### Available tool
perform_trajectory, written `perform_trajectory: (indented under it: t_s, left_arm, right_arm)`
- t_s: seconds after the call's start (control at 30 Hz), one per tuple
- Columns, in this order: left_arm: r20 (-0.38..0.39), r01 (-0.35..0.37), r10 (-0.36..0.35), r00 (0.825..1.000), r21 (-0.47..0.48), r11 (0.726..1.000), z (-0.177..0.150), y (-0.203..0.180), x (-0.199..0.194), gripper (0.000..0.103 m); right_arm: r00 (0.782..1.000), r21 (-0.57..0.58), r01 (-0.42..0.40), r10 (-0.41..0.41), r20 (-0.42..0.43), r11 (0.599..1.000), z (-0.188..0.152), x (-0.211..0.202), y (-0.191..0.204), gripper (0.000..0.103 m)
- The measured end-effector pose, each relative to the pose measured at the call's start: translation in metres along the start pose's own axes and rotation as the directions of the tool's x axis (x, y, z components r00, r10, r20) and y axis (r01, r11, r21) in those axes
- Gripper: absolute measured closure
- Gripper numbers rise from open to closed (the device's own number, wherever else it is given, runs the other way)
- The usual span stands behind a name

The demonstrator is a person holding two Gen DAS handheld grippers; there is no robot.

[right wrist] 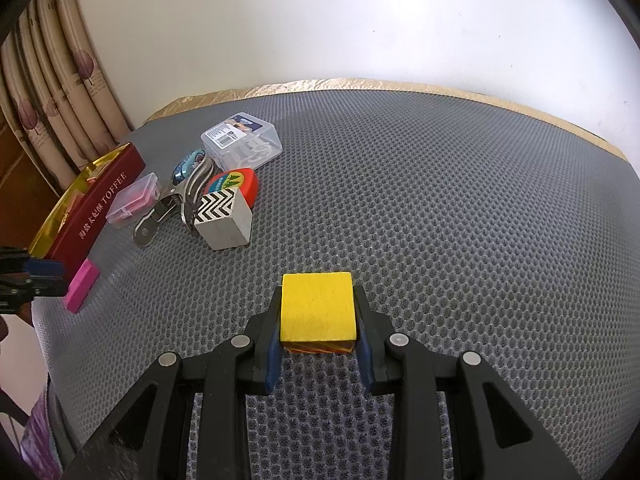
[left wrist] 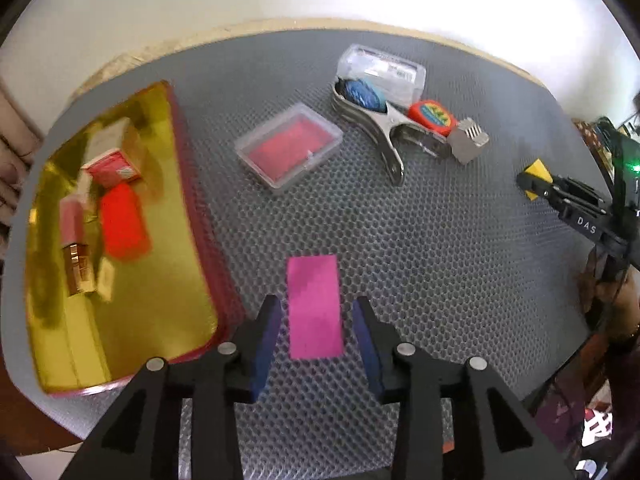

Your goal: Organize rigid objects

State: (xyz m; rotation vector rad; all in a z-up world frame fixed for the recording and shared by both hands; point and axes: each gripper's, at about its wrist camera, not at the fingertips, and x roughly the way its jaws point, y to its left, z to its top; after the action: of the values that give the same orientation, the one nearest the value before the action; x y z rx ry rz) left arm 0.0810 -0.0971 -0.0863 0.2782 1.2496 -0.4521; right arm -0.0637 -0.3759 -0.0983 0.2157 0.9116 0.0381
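The right gripper (right wrist: 318,340) pinches the yellow block (right wrist: 317,307), stiff and light by the look of it, by its flat sides just over the grey mat (right wrist: 460,220), while the left gripper (left wrist: 316,334) stands part open astride the pink block (left wrist: 315,307) without touching, the tin (left wrist: 120,320) contents blurred.

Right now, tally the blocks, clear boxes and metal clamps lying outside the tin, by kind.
Blocks: 3 (pink block, zigzag cube, yellow cube)
Clear boxes: 2 (red-lined box, labelled box)
Metal clamp: 1
Total: 6
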Motion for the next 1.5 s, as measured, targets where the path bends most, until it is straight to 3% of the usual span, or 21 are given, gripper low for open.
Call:
perform_trajectory:
  t_s: [0.17, 0.23, 0.27, 0.47, 0.6, 0.7, 0.73, 0.9, 1.2, 1.37, 1.5]
  left_arm:
    - [-0.067, 0.005, -0.004, 0.998, 0.020, 1.000, 0.002, -0.004, 0.021, 0.064]
    - [-0.068, 0.003, -0.001, 0.998, 0.028, 1.000, 0.001, -0.008, 0.021, 0.073]
    - [-0.070, 0.024, -0.023, 0.997, 0.026, 0.999, 0.000, -0.009, 0.019, 0.073]
    - [0.029, 0.035, -0.037, 0.999, 0.052, 0.998, -0.006, -0.022, -0.029, 0.073]
    - [0.103, 0.023, -0.018, 0.995, -0.046, 0.999, 0.004, 0.016, -0.073, 0.073]
    - [0.119, -0.048, 0.063, 0.991, -0.128, 0.991, 0.017, 0.058, -0.086, 0.073]
    - [0.109, -0.073, 0.091, 0.990, -0.163, 0.984, 0.025, 0.075, -0.084, 0.073]
    - [0.083, -0.048, 0.065, 0.994, -0.194, 0.980, 0.053, 0.111, -0.065, 0.073]
    - [0.030, -0.077, 0.085, 0.996, -0.215, 0.974, 0.100, 0.123, 0.008, 0.073]
    - [0.013, -0.113, 0.118, 0.993, -0.198, 0.974, 0.111, 0.124, 0.024, 0.072]
    - [0.041, -0.114, 0.125, 0.991, -0.208, 0.971, 0.103, 0.122, 0.009, 0.072]
  right_arm:
    - [1.000, 0.005, -0.006, 0.006, 0.000, 1.000, 0.000, -0.001, -0.002, 0.074]
    - [1.000, 0.007, -0.009, 0.009, 0.000, 1.000, 0.000, -0.001, -0.003, 0.074]
    - [1.000, 0.007, -0.009, 0.009, 0.000, 1.000, 0.000, -0.001, -0.003, 0.074]
    - [1.000, 0.001, -0.004, 0.004, -0.001, 1.000, 0.000, -0.002, -0.002, 0.074]
    - [1.000, -0.001, -0.005, 0.005, -0.002, 1.000, 0.000, -0.002, -0.003, 0.074]
    - [1.000, -0.002, -0.007, 0.007, -0.002, 1.000, 0.000, 0.000, -0.003, 0.074]
    - [1.000, -0.002, -0.007, 0.007, -0.002, 1.000, 0.000, 0.000, -0.003, 0.074]
    - [1.000, -0.003, -0.007, 0.007, -0.002, 1.000, 0.001, 0.000, -0.003, 0.074]
    - [1.000, -0.002, -0.008, 0.008, -0.003, 1.000, 0.000, -0.001, -0.003, 0.074]
    - [1.000, -0.004, -0.008, 0.008, -0.003, 1.000, 0.001, 0.000, -0.003, 0.074]
    - [1.000, -0.007, -0.002, 0.002, -0.002, 1.000, 0.000, -0.001, -0.002, 0.074]
